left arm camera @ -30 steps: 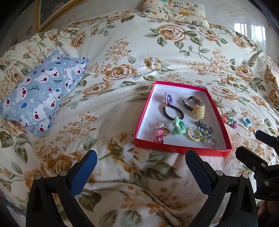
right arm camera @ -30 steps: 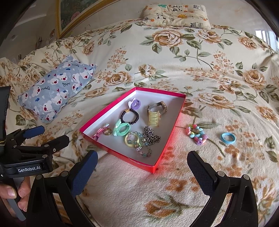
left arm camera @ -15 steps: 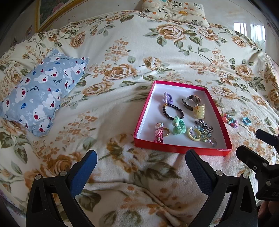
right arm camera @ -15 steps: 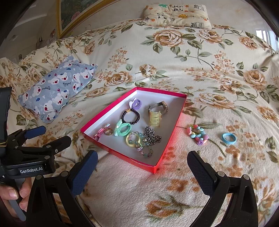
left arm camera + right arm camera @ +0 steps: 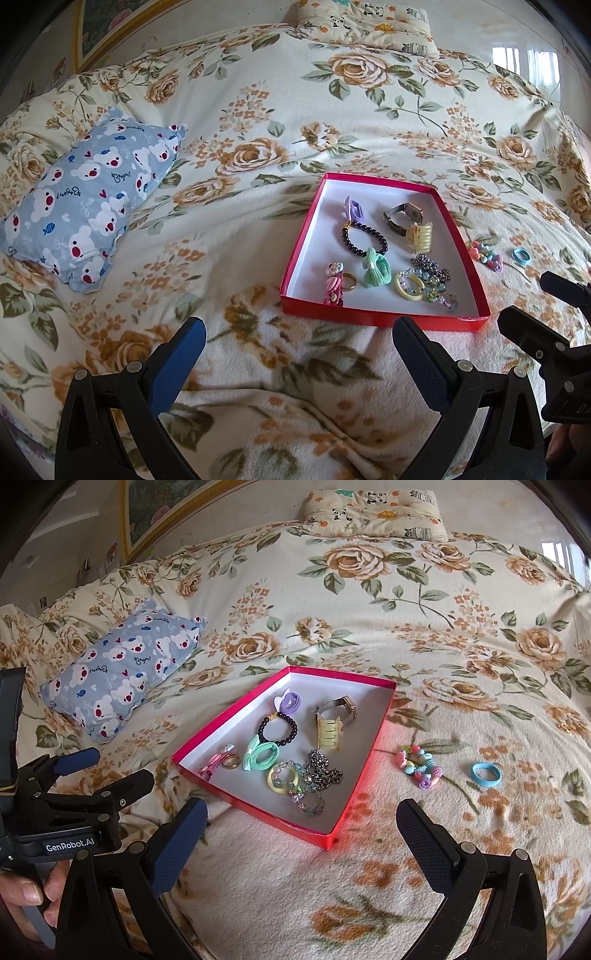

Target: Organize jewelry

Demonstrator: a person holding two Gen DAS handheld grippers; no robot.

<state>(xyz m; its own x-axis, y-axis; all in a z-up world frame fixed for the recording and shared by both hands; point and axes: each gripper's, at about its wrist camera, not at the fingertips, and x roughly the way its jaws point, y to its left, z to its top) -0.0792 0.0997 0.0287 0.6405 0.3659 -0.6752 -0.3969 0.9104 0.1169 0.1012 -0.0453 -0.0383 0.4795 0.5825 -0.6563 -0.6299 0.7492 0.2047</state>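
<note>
A shallow red tray (image 5: 384, 318) (image 5: 255, 805) with a white floor lies on the floral bedspread. Inside it are a dark bead bracelet (image 5: 277, 726), a watch (image 5: 336, 705), a yellow claw clip (image 5: 328, 734), a mint hair tie (image 5: 260, 755), a metal chain (image 5: 322, 771) and a gold ring (image 5: 231, 762). Right of the tray, on the blanket, lie a colourful bead bracelet (image 5: 419, 766) (image 5: 484, 254) and a blue hair tie (image 5: 485, 774) (image 5: 521, 256). My left gripper (image 5: 297, 354) is open near the tray's front edge. My right gripper (image 5: 301, 834) is open, nothing held.
A blue bear-print pillow (image 5: 88, 203) (image 5: 122, 672) lies to the left, a panda-print pillow (image 5: 375, 511) at the bed's far end. The other gripper (image 5: 70, 794) and a hand (image 5: 26, 893) show low on the left in the right wrist view.
Both views have shifted only slightly; the tray and loose pieces lie where they were, and both grippers stay open.
</note>
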